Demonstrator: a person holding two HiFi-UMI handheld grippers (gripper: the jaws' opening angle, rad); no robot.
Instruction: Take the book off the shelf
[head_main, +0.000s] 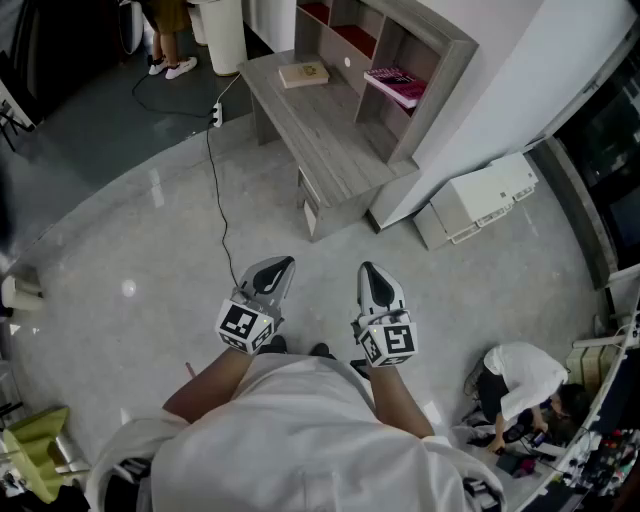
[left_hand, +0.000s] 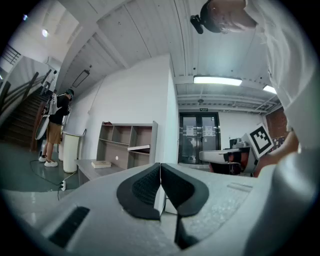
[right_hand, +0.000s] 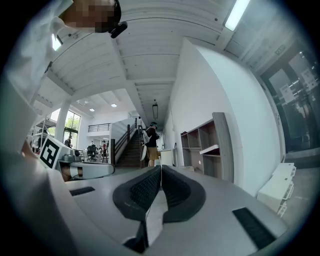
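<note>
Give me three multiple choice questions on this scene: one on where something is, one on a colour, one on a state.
1. The tan book lies: A on the floor; B on the desk; C on a chair.
2. The book in the shelf is: A green; B blue; C pink.
3. The left gripper has its jaws: A shut and empty; B wide open; C shut on a book.
B: it lies flat on the desk top. C: its cover is pink. A: the pads meet with nothing between.
</note>
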